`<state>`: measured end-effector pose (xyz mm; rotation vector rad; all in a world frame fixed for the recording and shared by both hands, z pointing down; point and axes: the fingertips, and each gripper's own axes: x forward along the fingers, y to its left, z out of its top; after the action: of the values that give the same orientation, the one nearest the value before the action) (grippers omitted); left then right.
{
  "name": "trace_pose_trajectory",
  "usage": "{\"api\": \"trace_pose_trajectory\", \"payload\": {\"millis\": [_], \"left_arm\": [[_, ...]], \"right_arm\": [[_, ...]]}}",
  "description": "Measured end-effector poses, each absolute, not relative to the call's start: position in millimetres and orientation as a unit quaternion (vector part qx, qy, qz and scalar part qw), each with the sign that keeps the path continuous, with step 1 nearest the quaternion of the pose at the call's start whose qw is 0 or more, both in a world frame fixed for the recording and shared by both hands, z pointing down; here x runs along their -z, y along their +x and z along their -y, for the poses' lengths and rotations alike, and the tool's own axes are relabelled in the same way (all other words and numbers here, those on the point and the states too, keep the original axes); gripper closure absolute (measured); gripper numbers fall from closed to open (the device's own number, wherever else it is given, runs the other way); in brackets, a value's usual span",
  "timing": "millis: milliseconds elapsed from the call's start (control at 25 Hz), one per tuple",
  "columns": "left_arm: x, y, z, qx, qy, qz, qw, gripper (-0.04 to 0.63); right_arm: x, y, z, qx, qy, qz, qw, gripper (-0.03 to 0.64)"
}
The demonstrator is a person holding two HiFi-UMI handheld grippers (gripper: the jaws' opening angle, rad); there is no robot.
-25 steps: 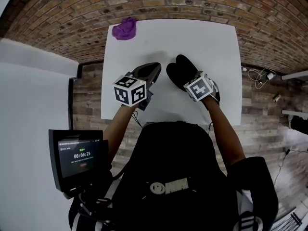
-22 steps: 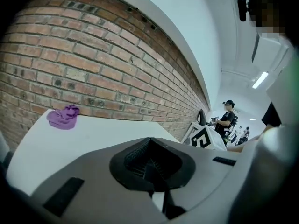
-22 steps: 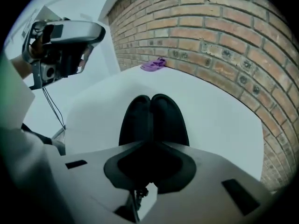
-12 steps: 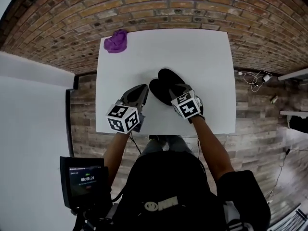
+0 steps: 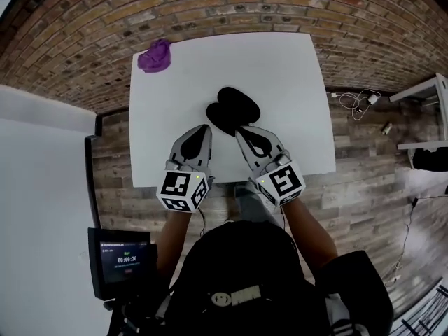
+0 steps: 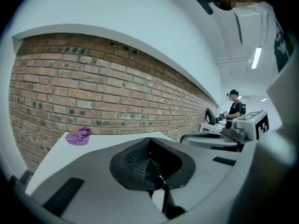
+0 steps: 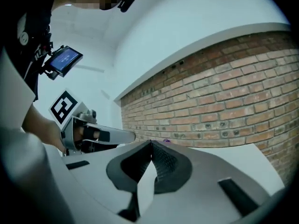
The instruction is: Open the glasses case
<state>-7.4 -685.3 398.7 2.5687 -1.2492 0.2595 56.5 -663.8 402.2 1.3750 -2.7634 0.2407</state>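
Resting on white table (image 5: 280,75): glasses case (image 5: 234,107) | brick wall (image 5: 210,5) | left gripper (image 5: 203,130), right gripper (image 5: 241,131) clenched

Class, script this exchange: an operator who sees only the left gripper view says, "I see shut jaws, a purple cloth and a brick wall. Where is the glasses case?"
Observer: In the head view the glasses case lies on the white table ahead of both grippers, its two black halves spread apart.
Operator: Does a gripper touch it?
Observer: The left gripper stops short; the right gripper has its tip at the case's near edge, contact unclear.
Operator: Is the right gripper holding anything?
Observer: No, its jaws have just closed on nothing.
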Motion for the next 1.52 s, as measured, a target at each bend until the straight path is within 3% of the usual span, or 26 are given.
{"api": "trace_pose_trajectory", "payload": {"millis": [400,720,1520], "left_arm": [[-370,-31,541,-0.066,0.896,0.431,0.082,0.589],[-367,-43,432,-0.066,0.895,0.435,0.079,0.589],[-382,41,261,-0.095,0.886,0.443,0.095,0.589]], "right_arm": [[-379,30,523,-0.056,0.496,0.867,0.010,0.611],[-371,17,415,-0.061,0.504,0.862,0.015,0.611],[-382,96,245,-0.101,0.466,0.879,0.023,0.611]]}}
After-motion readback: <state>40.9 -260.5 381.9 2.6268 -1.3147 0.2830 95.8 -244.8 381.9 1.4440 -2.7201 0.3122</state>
